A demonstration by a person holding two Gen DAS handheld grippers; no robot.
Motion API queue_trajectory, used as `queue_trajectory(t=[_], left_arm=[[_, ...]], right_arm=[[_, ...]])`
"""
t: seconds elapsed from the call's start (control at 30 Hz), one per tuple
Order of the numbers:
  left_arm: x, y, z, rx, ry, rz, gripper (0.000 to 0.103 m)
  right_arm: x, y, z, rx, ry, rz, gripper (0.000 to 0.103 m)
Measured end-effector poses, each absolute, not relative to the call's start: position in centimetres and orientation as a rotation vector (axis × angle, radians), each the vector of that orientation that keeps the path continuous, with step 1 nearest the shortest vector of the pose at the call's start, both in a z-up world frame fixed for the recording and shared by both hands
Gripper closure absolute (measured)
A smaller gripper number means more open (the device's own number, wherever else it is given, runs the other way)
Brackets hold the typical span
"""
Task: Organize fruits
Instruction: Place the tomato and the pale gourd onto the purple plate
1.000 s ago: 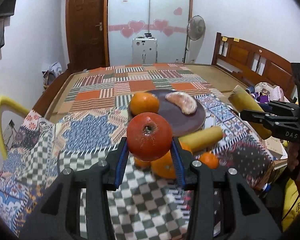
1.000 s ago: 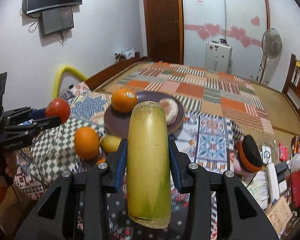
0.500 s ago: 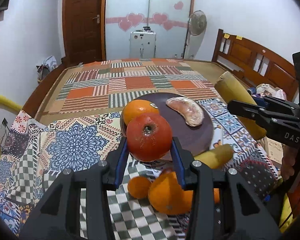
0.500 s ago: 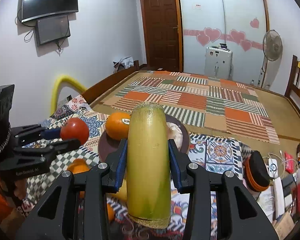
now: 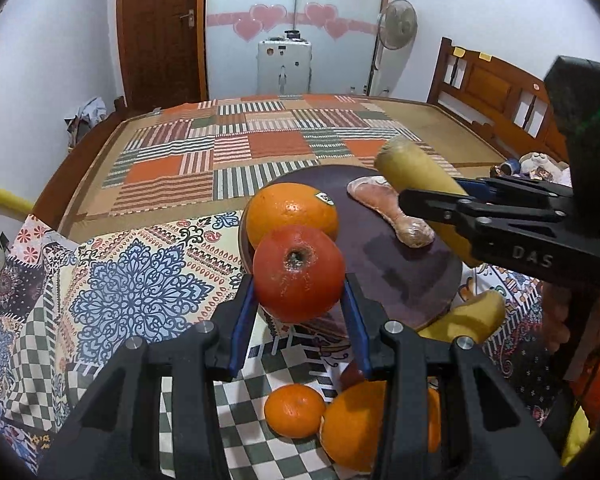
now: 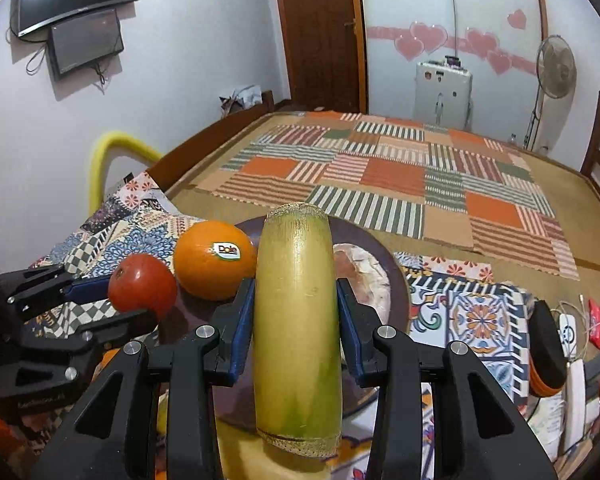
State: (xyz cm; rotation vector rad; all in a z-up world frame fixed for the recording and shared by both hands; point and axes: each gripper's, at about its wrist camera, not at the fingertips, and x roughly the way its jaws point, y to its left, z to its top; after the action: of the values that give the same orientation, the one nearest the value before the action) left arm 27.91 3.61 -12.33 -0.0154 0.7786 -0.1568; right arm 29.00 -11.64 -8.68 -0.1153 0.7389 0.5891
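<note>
The left tongs (image 5: 299, 303) are clamped on a red tomato (image 5: 299, 273), held over the near edge of the dark plate (image 5: 404, 280). The right tongs (image 6: 296, 320) grip a yellow-green sugarcane section (image 6: 296, 320) lengthwise above the same plate. On the plate lie a stickered orange (image 5: 290, 210) and a peeled pomelo segment (image 5: 392, 210). Below, on the patterned cloth (image 5: 132, 280), sit a tangerine (image 5: 295, 410), another orange (image 5: 352, 428) and a second cane piece (image 5: 468, 320).

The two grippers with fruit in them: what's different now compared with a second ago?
Both have come forward and lower over the dark plate. The left gripper still clamps the red fruit, the right gripper the yellow-green stalk. Nothing released. The stickered orange and peeled segment lie unmoved.
</note>
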Motion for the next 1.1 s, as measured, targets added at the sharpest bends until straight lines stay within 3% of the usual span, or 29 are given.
queue_trajectory(t=[0.7,1.1], left_arm=[[28.9,3.0,-13.4,-0.008,0.807,-0.193,0.059],[28.4,2.9,-13.2,-0.009,0.782,-0.183,0.047]], right_arm=[[31.4,-9.7,-10.4,-0.234,0.838,0.535,0.067],[31.4,-9.7,-10.5,-0.215,0.842,0.55,0.067]])
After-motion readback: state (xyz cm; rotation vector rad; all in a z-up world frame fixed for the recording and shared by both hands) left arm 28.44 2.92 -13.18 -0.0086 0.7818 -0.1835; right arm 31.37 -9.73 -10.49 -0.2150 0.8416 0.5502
